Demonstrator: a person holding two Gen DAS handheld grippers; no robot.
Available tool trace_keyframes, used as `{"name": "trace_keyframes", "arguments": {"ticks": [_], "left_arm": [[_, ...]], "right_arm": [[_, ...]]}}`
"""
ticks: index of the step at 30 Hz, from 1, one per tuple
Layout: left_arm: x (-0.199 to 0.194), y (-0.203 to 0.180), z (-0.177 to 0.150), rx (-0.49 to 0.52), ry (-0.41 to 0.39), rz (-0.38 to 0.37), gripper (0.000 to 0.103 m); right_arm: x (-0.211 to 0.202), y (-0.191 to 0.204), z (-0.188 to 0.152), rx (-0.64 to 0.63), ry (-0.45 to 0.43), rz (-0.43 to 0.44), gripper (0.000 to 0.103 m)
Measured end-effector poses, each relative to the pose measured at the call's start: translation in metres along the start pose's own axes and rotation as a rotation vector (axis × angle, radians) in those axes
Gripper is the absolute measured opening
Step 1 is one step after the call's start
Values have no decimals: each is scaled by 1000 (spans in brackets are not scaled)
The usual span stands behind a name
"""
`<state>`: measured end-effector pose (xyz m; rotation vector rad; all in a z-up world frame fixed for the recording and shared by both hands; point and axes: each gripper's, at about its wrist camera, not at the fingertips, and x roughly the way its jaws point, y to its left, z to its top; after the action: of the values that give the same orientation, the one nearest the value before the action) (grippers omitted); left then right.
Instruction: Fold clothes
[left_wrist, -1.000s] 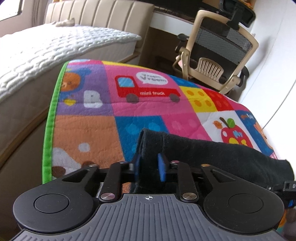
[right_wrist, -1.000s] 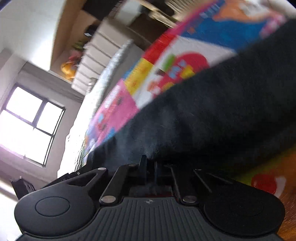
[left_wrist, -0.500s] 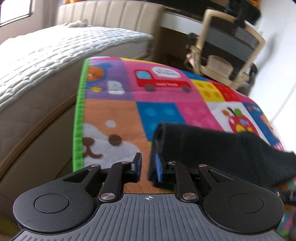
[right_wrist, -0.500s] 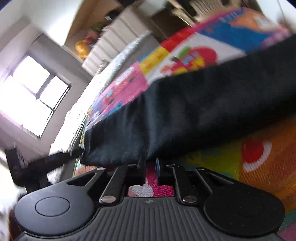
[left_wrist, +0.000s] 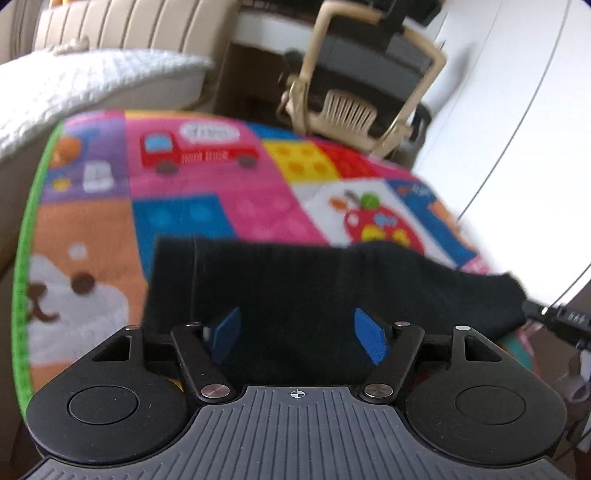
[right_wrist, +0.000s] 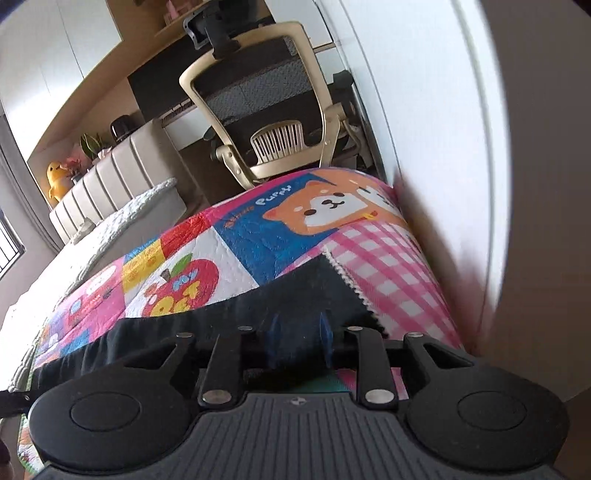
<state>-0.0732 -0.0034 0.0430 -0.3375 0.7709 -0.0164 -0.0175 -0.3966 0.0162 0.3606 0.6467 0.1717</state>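
Releasing the black garment (left_wrist: 295, 288) onto the play mat (left_wrist: 229, 177), left gripper (left_wrist: 297, 334) and right gripper (right_wrist: 298, 339) have just been opening, jaws apart with cloth lying loose between them; next, I judge, comes regrasping an edge at lower centre.

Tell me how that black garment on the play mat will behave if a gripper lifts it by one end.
The black garment lies soft and folded on the play mat, so it would probably droop and unfold. It looks light. Its knit surface should grip the blue pads rather than slip.

Black garment laid out on the play mat

A black garment (left_wrist: 295, 284) is seen stretched as a long folded band across a colourful patchwork mat (left_wrist: 207, 184), running from nine o'clock towards three o'clock.
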Motion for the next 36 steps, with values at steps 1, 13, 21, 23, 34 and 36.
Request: {"name": "trace_keyframes", "arguments": {"ticks": [1, 13, 21, 23, 34, 36], "left_arm": [[5, 2, -1, -6, 12, 8, 74], [-21, 36, 27, -30, -111, 165, 94], [40, 52, 37, -86, 54, 118, 95], [47, 50, 36, -69, 41, 106, 95], [48, 45, 65, 47, -69, 172, 47], [50, 46, 72, 44, -102, 204, 42]], "right_arm": [[3, 0, 1, 1, 2, 0, 27], [33, 5, 28, -161, -58, -115, 60], [62, -2, 25, -121, 48, -46, 65], [61, 2, 25, -151, 40, -42, 38], [63, 17, 60, -170, -67, 0, 9], [69, 21, 66, -173, -83, -11, 9]]}}
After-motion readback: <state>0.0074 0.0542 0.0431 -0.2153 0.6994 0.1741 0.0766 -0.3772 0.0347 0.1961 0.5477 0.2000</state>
